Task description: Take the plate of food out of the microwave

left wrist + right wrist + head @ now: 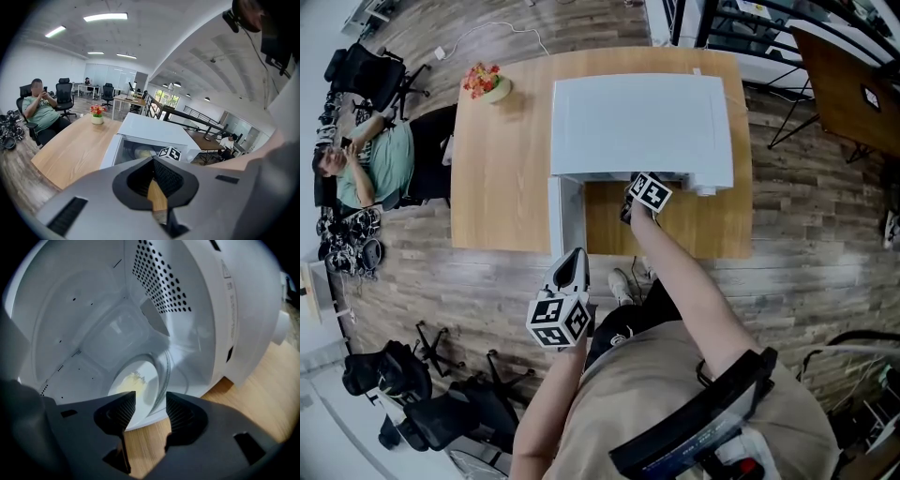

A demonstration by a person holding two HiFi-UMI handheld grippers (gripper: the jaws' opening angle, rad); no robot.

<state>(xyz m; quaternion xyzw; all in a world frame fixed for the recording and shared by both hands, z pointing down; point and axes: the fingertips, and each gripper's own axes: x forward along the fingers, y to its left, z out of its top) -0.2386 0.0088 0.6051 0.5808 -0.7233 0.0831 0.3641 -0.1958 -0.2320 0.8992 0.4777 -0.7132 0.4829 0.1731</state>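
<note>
A white microwave (637, 122) stands on a wooden table (502, 178) with its door (566, 220) swung open towards me. Inside, a white plate (133, 383) with pale yellow food rests on the glass turntable (165, 366). My right gripper (150, 406) is open at the mouth of the cavity, just short of the plate's near rim, with nothing between its pads. In the head view the right gripper (642, 184) sits at the oven's front edge. My left gripper (574, 264) hangs back off the table near the door's end, shut and empty. From there the plate (142, 152) shows through the opening.
A small pot of flowers (487, 82) stands at the table's far left corner. A person (366, 159) sits left of the table. Office chairs (441, 394) stand on the wood floor at my left. Bare tabletop (262, 394) lies in front of the oven.
</note>
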